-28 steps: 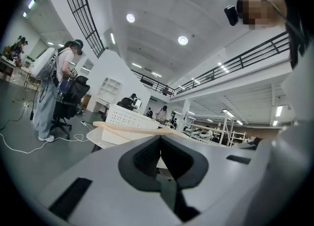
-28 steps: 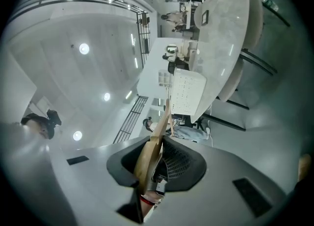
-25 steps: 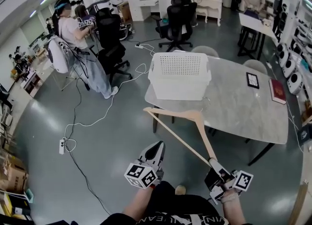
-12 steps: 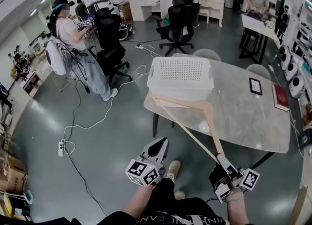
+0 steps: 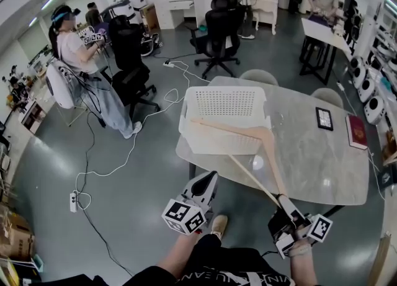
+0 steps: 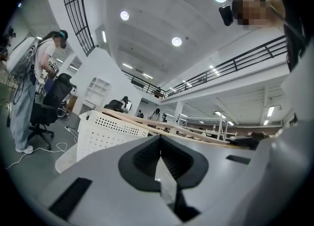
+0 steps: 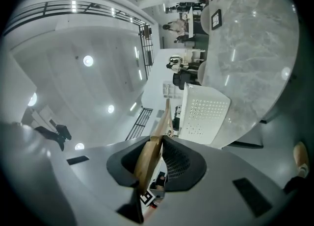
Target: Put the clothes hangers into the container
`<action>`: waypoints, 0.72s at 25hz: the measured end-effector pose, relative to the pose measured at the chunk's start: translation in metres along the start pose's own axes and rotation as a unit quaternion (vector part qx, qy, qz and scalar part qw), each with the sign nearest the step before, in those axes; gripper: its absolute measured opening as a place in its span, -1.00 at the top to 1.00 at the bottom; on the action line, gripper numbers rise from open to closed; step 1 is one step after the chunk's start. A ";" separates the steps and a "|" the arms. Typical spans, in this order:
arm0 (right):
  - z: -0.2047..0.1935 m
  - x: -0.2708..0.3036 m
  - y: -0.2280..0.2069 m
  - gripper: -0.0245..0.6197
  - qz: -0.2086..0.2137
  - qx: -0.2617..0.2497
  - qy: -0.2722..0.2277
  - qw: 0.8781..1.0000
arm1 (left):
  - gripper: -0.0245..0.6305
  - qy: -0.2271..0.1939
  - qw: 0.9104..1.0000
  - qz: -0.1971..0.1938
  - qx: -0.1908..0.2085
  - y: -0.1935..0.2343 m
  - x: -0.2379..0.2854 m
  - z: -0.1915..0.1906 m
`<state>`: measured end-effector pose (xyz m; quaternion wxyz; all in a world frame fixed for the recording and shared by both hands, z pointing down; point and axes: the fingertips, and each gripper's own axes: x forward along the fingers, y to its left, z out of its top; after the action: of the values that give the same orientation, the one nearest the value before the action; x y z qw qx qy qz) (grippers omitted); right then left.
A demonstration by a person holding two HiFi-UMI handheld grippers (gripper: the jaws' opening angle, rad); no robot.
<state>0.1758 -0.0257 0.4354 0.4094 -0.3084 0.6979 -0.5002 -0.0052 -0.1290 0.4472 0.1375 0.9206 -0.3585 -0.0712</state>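
While tool [image 5: 283,204] clamps, wooden hanger [image 5: 236,127] slants.

The clothes hanger [image 5: 239,129] is pale, smooth, unpainted wood; the container [image 5: 224,101] is white perforated plastic with a matt look. The tabletop [image 5: 316,160] shows a grey-veined, marble-like surface with a soft gloss, and the floor [image 5: 130,192] is smooth, shiny grey. The left gripper [image 6: 159,156] and right gripper [image 7: 154,151] have matt grey plastic shells, their jaws lined with black ribbed pads.
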 end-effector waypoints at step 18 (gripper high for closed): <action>0.051 0.075 -0.033 0.70 -0.060 -0.047 -0.001 0.997 | 0.90 0.029 0.999 -0.037 -0.011 0.054 0.076 -0.003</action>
<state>0.1857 -0.1215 0.4392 0.3642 -0.3689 0.7004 -0.4907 0.0165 -0.2183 0.4638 0.1554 0.9333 -0.3191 -0.0539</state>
